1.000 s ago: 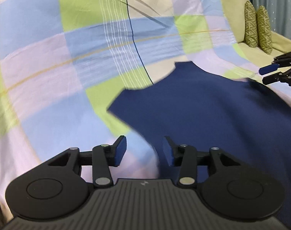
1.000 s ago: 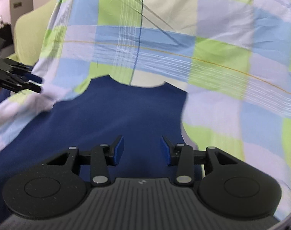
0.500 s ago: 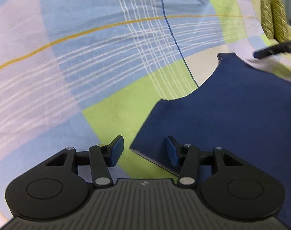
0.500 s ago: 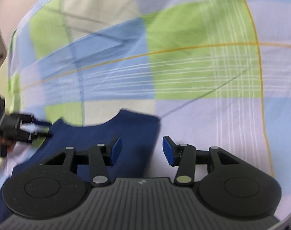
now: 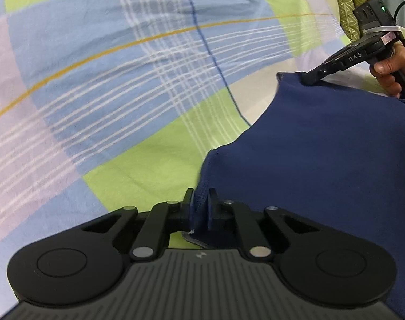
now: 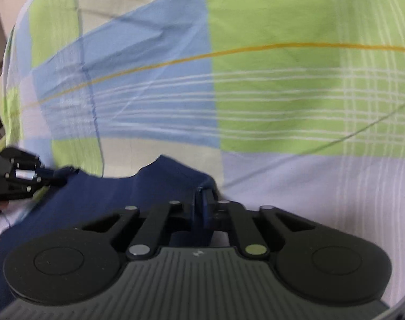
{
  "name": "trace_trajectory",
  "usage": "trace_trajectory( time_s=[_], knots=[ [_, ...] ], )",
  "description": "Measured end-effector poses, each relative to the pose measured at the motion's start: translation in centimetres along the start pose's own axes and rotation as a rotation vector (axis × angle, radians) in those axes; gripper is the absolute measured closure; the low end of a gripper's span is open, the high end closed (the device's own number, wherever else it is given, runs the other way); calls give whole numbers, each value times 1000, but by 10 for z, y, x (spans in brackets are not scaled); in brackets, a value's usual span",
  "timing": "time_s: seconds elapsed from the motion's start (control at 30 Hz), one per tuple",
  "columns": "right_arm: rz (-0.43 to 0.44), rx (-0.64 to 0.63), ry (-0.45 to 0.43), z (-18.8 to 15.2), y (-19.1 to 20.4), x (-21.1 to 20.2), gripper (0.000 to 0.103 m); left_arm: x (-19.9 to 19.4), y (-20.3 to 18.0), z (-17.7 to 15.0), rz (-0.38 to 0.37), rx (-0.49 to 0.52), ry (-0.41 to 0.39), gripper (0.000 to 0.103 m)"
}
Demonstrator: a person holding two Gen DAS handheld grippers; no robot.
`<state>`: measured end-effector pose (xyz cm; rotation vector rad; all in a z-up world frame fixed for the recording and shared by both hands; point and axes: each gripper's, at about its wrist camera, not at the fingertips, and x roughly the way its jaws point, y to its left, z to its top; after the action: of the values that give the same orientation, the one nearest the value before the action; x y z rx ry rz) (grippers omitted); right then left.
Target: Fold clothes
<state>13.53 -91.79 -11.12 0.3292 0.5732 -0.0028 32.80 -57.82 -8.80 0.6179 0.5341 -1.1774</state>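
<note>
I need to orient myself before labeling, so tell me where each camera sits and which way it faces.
Left wrist: on the left tongs, looking forward along them over the checked sheet; they are shut on the garment edge; the right tongs and the hand holding them show at upper right.
Right wrist: on the right tongs, facing forward over the same sheet; they are shut on another corner of the garment; the left tongs show at far left.
Shared: garment, sheet, and each view shows the other tongs.
</note>
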Motion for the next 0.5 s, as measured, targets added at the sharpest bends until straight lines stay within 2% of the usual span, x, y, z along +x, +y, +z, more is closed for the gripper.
trace_trajectory(
  time_s=[0.1,0.2,0.27,0.37,0.43,0.5],
  knots=[
    [10,-5,-64,8,11,-25,102,-22,-3,6,-7,3,-35,97],
    [37,-63,-117,15,29,-61,102,-67,-21,13,-31,38,-96,97],
    [70,-121,-163,14,42,-103,102,-105,-48,13,-65,83,-126,97],
    [104,-166,-162,1,46,-149,102,-143,-92,1,-106,128,-134,97],
    [122,-206,-168,-26,55,-197,103,-159,-120,-12,-128,133,-122,97],
    [124,-203,-166,-51,55,-225,103,-178,-139,-32,-150,136,-99,97]
  ],
)
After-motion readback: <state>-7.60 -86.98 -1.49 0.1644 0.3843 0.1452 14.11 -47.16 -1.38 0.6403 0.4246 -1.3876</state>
